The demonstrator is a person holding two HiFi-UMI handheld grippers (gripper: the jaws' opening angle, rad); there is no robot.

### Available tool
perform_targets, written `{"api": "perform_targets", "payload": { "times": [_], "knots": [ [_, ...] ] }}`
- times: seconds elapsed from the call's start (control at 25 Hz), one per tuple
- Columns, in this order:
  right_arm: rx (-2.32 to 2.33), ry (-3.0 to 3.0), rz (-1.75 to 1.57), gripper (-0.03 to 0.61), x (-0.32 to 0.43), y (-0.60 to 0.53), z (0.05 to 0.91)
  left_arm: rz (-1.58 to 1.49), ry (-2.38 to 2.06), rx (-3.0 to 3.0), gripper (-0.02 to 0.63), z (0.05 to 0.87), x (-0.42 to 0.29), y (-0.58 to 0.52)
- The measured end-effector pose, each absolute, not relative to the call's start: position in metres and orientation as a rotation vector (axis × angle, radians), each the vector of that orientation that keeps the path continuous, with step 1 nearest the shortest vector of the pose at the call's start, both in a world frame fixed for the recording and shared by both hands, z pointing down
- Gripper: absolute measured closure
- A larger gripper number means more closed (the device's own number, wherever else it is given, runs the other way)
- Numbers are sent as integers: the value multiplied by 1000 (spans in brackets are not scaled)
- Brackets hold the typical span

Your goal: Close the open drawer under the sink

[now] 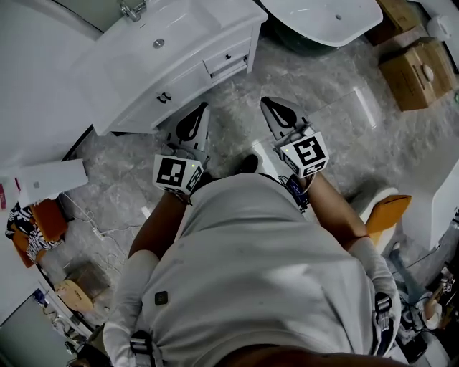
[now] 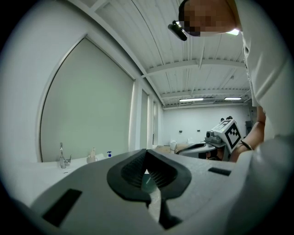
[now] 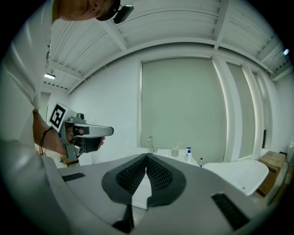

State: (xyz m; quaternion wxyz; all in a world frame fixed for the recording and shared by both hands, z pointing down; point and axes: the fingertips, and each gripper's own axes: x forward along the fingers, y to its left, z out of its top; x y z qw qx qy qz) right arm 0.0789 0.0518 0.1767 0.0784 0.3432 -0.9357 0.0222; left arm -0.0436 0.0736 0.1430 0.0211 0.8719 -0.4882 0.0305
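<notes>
A white vanity [image 1: 136, 79] with a sink basin and drain [image 1: 158, 43] stands at the upper left of the head view. Its drawer fronts face me: a wide one with two dark knobs [image 1: 164, 97] and a small one at the right end [image 1: 228, 57]. A dark gap shows under the small front; I cannot tell whether it sits fully in. My left gripper [image 1: 203, 109] and right gripper [image 1: 267, 102] hover side by side over the floor, short of the vanity, touching nothing. In each gripper view the ribbed pads meet at the tip: left gripper [image 2: 146, 151], right gripper [image 3: 146, 156]. Both are shut and empty.
A white bathtub [image 1: 330, 14] lies at the top right, with cardboard boxes [image 1: 416, 72] beside it. An orange stool [image 1: 387, 211] stands at my right, a white box [image 1: 50, 179] at the left. A faucet [image 3: 149, 142] and bottles [image 3: 188, 153] stand on the vanity top.
</notes>
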Motion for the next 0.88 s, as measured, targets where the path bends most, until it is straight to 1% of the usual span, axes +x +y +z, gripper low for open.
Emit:
{"api": "perform_targets", "payload": {
  "times": [0.24, 0.44, 0.56, 0.88],
  "knots": [
    [1104, -2788, 51, 554, 62, 97, 158, 128, -1407, 2787, 604, 131, -63, 116],
    [1174, -2761, 56, 554, 28, 138, 148, 188, -1341, 2794, 604, 128, -100, 157],
    [1187, -2720, 93, 554, 4, 170, 149, 151, -1297, 2849, 604, 120, -122, 183],
    [1269, -2747, 8, 554, -44, 236, 140, 73, -1252, 2891, 604, 112, -176, 241]
  ]
}}
